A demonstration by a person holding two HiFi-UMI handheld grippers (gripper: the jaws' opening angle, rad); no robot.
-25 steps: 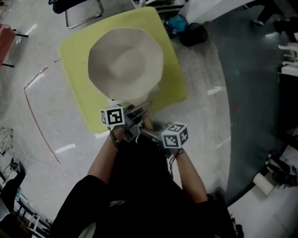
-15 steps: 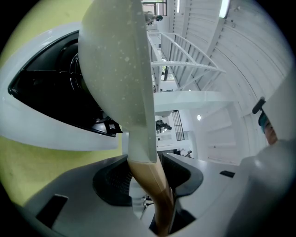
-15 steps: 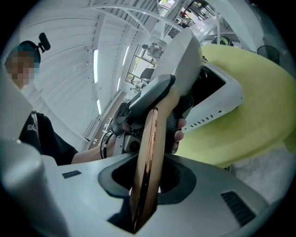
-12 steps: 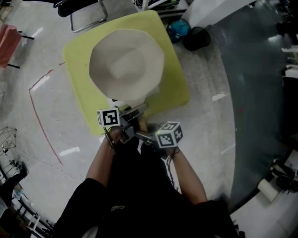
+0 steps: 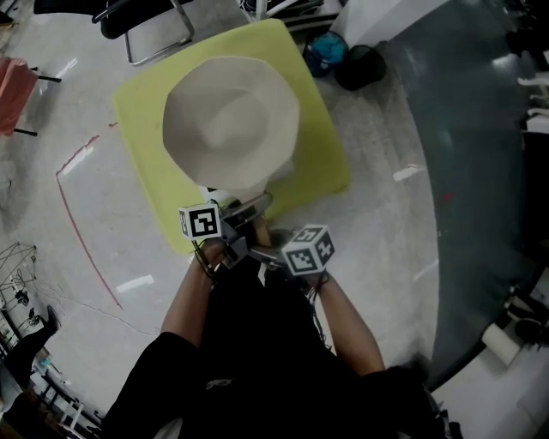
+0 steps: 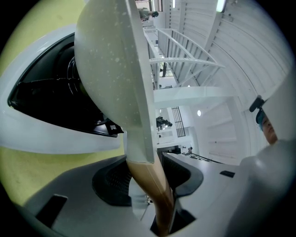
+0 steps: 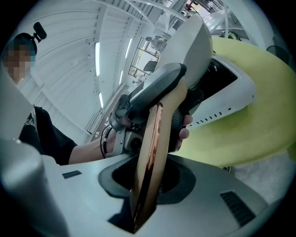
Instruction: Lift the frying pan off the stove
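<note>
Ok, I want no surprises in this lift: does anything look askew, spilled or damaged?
Nothing spilled or damaged. The frying pan overhangs the stove, hiding most of it from above. Only oddity: the left gripper and right gripper crowd its one handle, the right's jaws having just been closing on it.

shiny pale grey floor (image 5: 377, 223), red tape line (image 5: 88, 240) down the left, darker floor patch (image 5: 480, 171) on the right, black chair (image 5: 116, 17) up top, white stair railings (image 6: 185, 51), strip lights (image 7: 98, 51)

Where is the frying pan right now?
In the head view the frying pan is upper centre, over the white stove on the yellow-green table, its handle pointing toward the picture's bottom edge.
</note>
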